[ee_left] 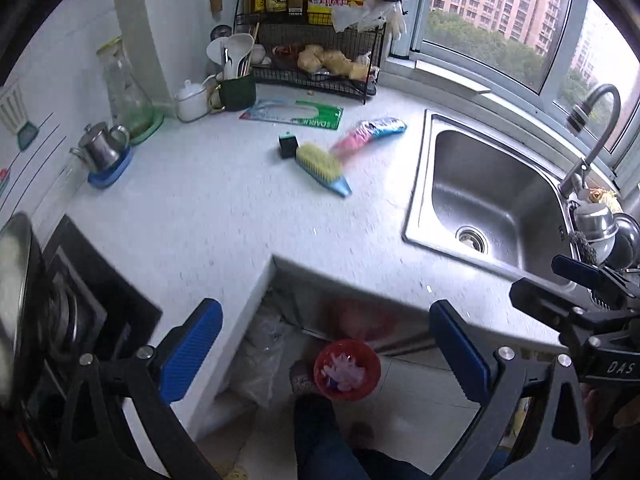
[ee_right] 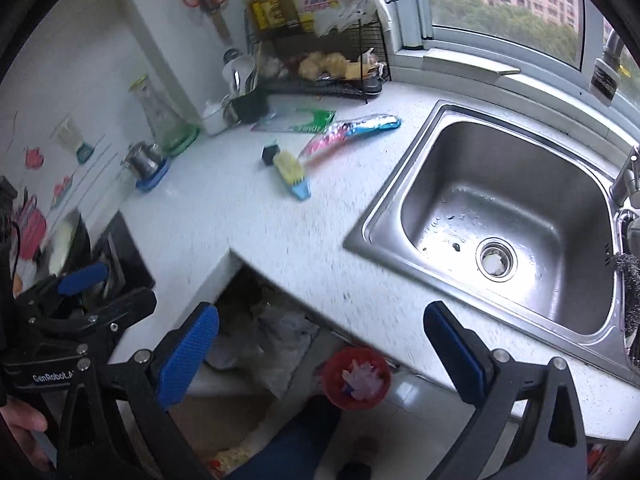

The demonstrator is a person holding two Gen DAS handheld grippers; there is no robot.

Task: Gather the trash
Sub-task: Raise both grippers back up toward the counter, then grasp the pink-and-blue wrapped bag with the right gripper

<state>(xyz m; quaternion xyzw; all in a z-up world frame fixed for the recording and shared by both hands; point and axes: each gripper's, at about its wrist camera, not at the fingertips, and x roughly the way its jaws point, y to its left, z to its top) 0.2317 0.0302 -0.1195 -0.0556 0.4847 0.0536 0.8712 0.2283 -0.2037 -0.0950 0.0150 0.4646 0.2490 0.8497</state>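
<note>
A green and white wrapper (ee_left: pixel 294 115) lies flat on the white counter (ee_left: pixel 200 208) near the rack; it also shows in the right wrist view (ee_right: pixel 298 121). A pink and blue foil wrapper (ee_left: pixel 370 134) lies beside it, and it also shows in the right wrist view (ee_right: pixel 352 130). A red trash bin (ee_left: pixel 346 368) with pale scraps stands on the floor below the counter edge; it also shows in the right wrist view (ee_right: pixel 357 378). My left gripper (ee_left: pixel 326 348) is open and empty above the bin. My right gripper (ee_right: pixel 322 354) is open and empty.
A yellow brush with a blue handle (ee_left: pixel 322 168) and a small black box (ee_left: pixel 289 146) lie mid-counter. A steel sink (ee_left: pixel 492 200) is on the right, a wire rack (ee_left: pixel 320 60) at the back, a stove with a pan (ee_left: pixel 24 300) at left.
</note>
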